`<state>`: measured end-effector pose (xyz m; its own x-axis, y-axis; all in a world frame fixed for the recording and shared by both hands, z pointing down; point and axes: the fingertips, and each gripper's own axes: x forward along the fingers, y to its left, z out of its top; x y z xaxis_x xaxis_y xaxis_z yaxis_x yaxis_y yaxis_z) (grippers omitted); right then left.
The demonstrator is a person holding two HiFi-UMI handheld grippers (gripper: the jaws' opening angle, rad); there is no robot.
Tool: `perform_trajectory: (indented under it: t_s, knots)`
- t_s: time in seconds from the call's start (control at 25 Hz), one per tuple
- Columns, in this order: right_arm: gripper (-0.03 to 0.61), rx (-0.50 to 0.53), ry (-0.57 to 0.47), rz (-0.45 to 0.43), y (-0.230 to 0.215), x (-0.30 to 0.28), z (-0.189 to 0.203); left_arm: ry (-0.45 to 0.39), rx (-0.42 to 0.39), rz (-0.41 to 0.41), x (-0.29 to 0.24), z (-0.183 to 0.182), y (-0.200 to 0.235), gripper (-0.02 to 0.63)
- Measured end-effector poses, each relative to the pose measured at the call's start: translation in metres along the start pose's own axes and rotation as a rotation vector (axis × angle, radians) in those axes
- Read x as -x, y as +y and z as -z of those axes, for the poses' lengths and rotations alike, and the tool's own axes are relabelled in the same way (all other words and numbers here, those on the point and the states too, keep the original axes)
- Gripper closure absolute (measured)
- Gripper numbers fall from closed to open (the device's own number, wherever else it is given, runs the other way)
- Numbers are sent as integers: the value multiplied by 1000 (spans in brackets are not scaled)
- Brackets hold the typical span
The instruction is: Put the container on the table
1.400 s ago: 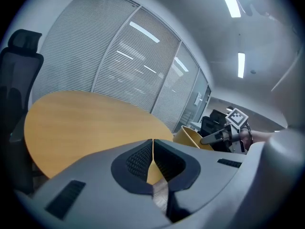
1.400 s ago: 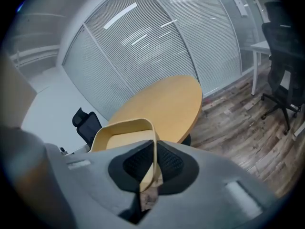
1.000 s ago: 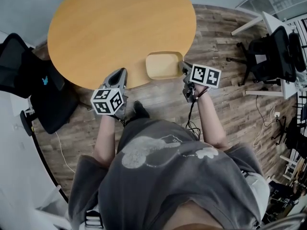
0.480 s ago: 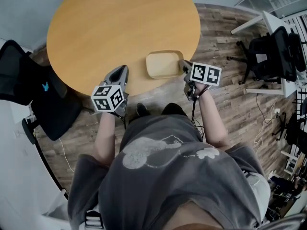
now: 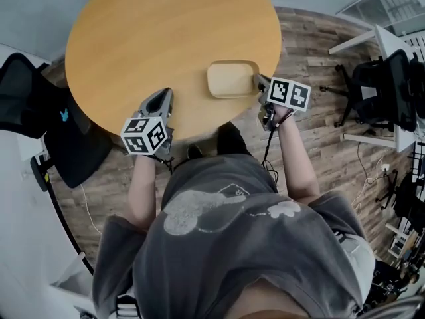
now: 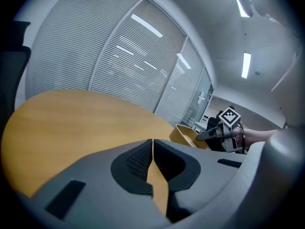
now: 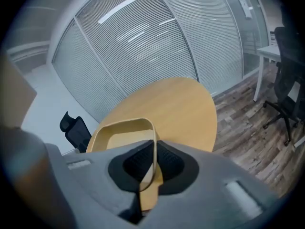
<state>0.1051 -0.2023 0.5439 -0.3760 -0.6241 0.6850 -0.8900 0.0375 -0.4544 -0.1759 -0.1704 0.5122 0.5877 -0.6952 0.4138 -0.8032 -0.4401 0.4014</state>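
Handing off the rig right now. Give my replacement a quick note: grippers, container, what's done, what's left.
Right gripper: shut on the right-hand rim of the container.
Left gripper: shut, empty, over the table near its front edge.
Container: over the tabletop, inside the edge; can't tell whether it touches the surface.
Done: container is positioned over the table.
Left: set it flat if it isn't yet, open the right gripper, back away.
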Motion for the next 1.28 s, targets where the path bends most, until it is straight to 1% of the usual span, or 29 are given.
perform_trajectory:
  t_s: [0.2, 0.4, 0.52, 0.76, 1.12, 1.28]
  knots:
    - [561, 22, 25, -28, -24, -28, -44, -32, 10, -64, -33, -24, -1, 604]
    - [561, 34, 42, -33, -49, -51, -85, -51, 24, -94, -72, -40, -6, 604]
    - [561, 39, 49, -37, -60, -64, -102, -54, 20, -103, -91, -46, -10, 604]
    - [561, 33, 68, -33, -82, -86, -125, -55, 22, -122, -122, -54, -19, 604]
    - [561, 41, 107, -45, -100, -122, -148, -54, 28, -163, -161, -63, -22, 604]
    - [561, 51, 123, -35, -109, -139, -155, -48, 41, -182, -174, -63, -18, 604]
